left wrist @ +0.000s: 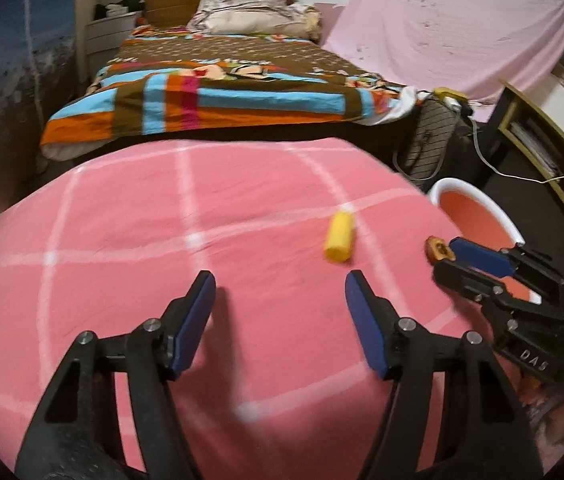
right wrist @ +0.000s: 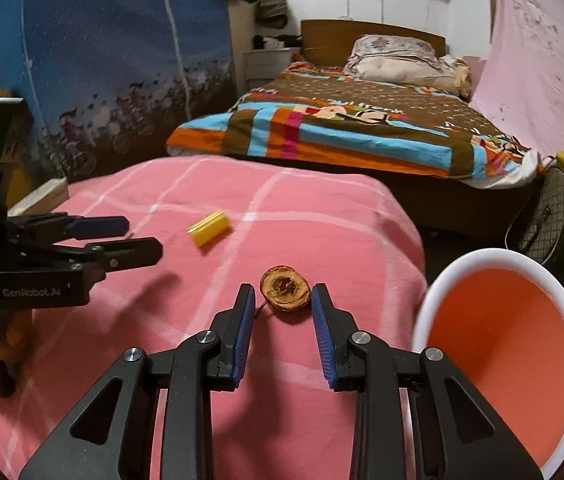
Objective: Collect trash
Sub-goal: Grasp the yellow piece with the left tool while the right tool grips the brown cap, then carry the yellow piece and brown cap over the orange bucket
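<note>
A brown, round dried fruit slice (right wrist: 285,289) sits between the fingertips of my right gripper (right wrist: 282,292), which is shut on it just above the pink checked cloth (right wrist: 322,220). In the left wrist view the same slice (left wrist: 438,249) shows at the tip of the right gripper (left wrist: 444,258). A yellow cylinder (left wrist: 339,236) lies on the cloth just ahead and right of my left gripper (left wrist: 280,284), which is open with nothing between its fingers. The right wrist view shows the cylinder (right wrist: 209,227) beyond the left gripper (right wrist: 144,236). A white bin (right wrist: 482,254) with an orange inside stands off the cloth's right edge.
The bin's rim (left wrist: 454,184) is close to the cloth's right edge. Behind stands a bed with a striped blanket (left wrist: 222,96). A patterned bag (left wrist: 430,136) with cables and a dark shelf (left wrist: 542,140) crowd the right side.
</note>
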Available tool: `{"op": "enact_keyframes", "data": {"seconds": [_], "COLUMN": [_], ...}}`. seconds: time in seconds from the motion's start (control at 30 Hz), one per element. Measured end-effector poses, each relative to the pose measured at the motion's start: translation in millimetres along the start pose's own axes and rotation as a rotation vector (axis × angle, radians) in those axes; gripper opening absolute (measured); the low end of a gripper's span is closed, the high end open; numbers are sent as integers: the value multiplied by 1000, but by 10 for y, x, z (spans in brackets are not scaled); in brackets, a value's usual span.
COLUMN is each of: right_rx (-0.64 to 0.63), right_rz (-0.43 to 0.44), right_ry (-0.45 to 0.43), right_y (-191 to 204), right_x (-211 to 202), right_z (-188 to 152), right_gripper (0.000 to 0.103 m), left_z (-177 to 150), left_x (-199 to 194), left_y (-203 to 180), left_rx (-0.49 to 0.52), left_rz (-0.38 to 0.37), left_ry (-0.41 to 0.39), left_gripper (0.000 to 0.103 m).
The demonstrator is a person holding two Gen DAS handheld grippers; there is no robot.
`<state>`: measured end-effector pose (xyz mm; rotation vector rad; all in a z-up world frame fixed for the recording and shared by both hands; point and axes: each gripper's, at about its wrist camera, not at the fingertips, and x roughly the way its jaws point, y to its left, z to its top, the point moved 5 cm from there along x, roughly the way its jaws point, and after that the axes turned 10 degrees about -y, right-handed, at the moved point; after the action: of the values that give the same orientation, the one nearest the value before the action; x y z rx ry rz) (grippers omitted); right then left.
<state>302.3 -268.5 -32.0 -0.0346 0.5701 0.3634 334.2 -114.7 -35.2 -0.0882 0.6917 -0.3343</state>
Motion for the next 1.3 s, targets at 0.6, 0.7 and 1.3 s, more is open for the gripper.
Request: {"op": "enact_keyframes", "data": {"seconds": [0.6,0.7,1.3], "right_rx": [86,91,127], "right_rz": [8,3,-111], "right_ry": [-84,-112,-563], "right_y": [-222,-236,-504], "right_x": [-101,-162,-954], "right_z": [41,44,352], "right_gripper": [27,27,27], "left_z": [164,173,450], "left_x": [322,278,-387], "left_y": [-395,-415,-773], "left_rx": [100,81,12], "left_rz": [40,33,-55], "left_ry": [36,19,-355], "left_gripper": [0,0,0]}}
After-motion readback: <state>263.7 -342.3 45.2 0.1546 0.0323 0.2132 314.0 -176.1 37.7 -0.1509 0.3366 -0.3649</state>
